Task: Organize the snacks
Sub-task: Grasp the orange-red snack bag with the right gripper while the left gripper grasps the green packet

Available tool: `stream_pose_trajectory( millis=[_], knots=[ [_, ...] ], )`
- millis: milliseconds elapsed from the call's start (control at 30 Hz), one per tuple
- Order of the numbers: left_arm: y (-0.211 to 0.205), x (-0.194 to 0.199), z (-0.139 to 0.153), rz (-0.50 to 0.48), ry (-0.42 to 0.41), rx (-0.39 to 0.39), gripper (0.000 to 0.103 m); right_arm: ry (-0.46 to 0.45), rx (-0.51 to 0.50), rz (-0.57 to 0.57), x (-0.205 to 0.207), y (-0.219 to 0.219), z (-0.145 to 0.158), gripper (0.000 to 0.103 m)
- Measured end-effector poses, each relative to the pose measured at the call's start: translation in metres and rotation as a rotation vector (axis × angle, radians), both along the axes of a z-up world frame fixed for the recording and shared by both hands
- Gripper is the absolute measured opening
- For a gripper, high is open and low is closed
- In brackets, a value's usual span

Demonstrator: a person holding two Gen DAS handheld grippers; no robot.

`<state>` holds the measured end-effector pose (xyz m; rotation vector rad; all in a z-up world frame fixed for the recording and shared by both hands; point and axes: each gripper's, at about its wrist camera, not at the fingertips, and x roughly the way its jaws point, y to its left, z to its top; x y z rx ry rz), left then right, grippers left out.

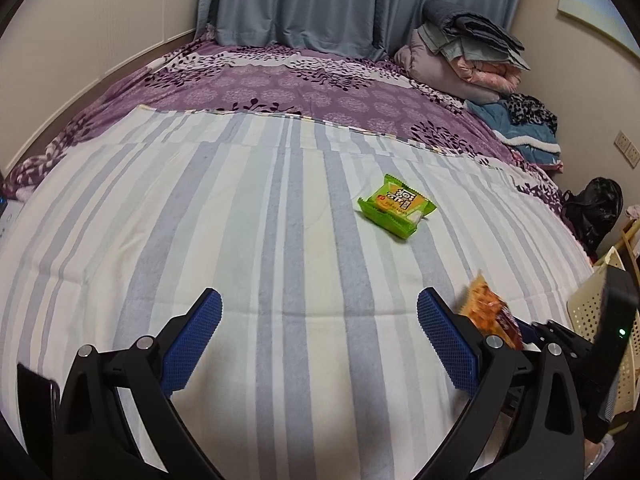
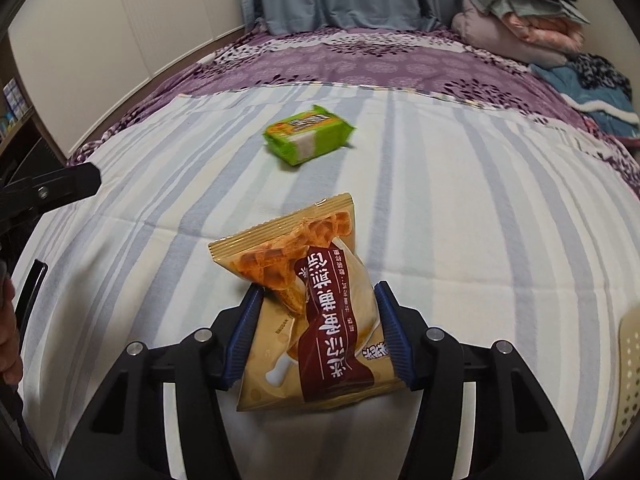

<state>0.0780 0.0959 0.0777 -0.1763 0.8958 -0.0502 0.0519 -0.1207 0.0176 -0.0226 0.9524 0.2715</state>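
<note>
My right gripper (image 2: 319,290) is shut on a tan snack bag (image 2: 332,316) with a dark red label; its blue pads press the bag's two sides just above the striped sheet (image 2: 460,220). The left wrist view shows that bag (image 1: 492,312) at the right, behind my left gripper's finger. A green snack packet (image 1: 396,206) lies flat on the sheet farther back, also the green packet (image 2: 308,134) in the right wrist view. My left gripper (image 1: 320,300) stands open over bare sheet with nothing between its pads.
A cream perforated basket (image 1: 592,312) stands off the bed's right edge, its rim (image 2: 630,360) showing in the right wrist view. Folded blankets (image 1: 468,52) and clothes pile up at the far right corner. A black bag (image 1: 596,208) sits beside the bed. Grey curtains (image 1: 300,4) hang behind.
</note>
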Motion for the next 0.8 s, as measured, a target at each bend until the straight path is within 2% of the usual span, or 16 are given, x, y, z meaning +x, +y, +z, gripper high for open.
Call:
stream_pose_trajectory(
  millis=[200,367,800],
  knots=[
    [-0.034,0.039,-0.011,-0.092,0.019,0.02,0.099,-0.005,0.028,-0.073,-0.009,-0.034,0.003,0.057],
    [-0.065,0.075,-0.028,-0.166,0.035,0.075,0.099,0.005,0.057,-0.099,-0.015,-0.05,-0.004,0.057],
    [-0.092,0.144,-0.066,-0.216,0.093,0.147,0.099,0.008,0.141,-0.097,-0.014,-0.066,-0.011,0.058]
  ],
)
